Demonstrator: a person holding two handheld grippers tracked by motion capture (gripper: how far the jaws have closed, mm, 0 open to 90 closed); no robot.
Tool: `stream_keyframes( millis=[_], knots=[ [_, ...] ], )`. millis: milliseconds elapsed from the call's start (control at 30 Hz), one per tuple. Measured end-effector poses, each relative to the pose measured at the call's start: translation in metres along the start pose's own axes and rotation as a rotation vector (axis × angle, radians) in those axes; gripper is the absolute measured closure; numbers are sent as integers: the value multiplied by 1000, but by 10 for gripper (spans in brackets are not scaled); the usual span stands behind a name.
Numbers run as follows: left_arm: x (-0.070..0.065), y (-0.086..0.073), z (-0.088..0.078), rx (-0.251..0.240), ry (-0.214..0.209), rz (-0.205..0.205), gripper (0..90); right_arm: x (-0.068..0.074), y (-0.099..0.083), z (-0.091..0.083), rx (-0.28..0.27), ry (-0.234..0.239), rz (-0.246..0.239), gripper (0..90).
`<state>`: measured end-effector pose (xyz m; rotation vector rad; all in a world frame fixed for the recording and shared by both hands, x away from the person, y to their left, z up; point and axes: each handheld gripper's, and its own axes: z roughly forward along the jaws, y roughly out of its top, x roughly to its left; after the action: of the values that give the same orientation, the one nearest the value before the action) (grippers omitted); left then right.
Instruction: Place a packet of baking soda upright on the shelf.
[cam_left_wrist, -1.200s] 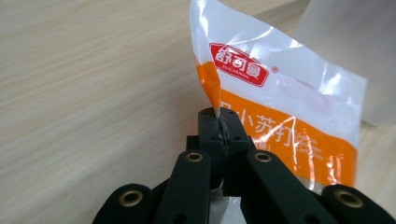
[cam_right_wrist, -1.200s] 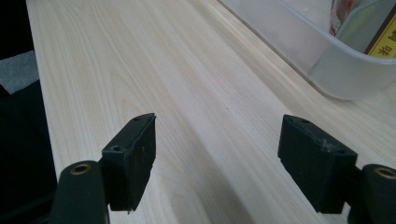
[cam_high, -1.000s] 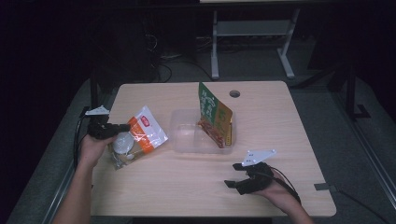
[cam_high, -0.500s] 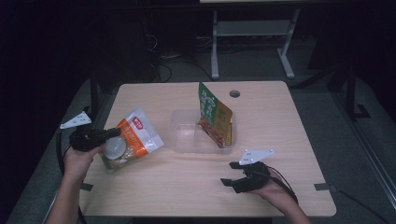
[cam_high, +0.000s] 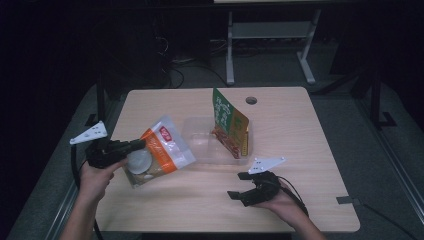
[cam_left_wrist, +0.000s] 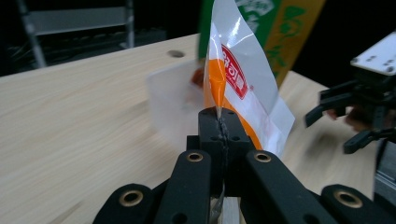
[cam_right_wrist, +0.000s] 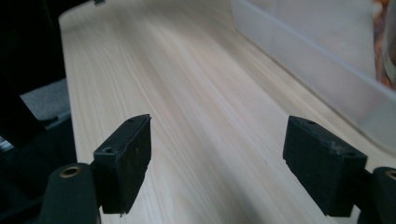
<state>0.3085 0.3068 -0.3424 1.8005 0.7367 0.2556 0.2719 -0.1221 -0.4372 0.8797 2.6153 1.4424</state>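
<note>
My left gripper (cam_high: 136, 145) is shut on the edge of a white, orange and clear snack bag (cam_high: 161, 150), which it holds tilted just above the table's left part. In the left gripper view the closed jaws (cam_left_wrist: 219, 122) pinch the bag's seam and the bag (cam_left_wrist: 236, 79) stands up beyond them. A clear plastic container (cam_high: 200, 145) sits mid-table with a green pouch (cam_high: 227, 120) standing in its right end. My right gripper (cam_high: 240, 187) rests near the front edge, open, its jaws having just been opening, with nothing between its pads (cam_right_wrist: 128, 158).
The wooden table (cam_high: 300, 150) has a round cable hole (cam_high: 251, 100) at the back. The container's wall (cam_right_wrist: 327, 70) lies just right of my right gripper. A white metal frame (cam_high: 270, 35) stands on the dark floor behind the table.
My left hand has drawn back toward the near left with the snack bag and lifted it off the table. The right gripper's jaws stand a little wider; that hand has stayed put.
</note>
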Motion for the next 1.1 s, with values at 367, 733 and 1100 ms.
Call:
stream_keyframes(
  millis=[367, 733, 1100],
  knots=[
    [-32, 3, 59, 30, -108, -4, 900, 1, 29, 11, -138, 91, -30, 305],
    [-44, -3, 78, 30, -147, -7, 900, -6, 44, 32, -195, 161, -12, 561],
    [-43, -8, 78, 6, -147, -28, 900, -6, 42, 31, -234, 215, 46, 893]
  ],
)
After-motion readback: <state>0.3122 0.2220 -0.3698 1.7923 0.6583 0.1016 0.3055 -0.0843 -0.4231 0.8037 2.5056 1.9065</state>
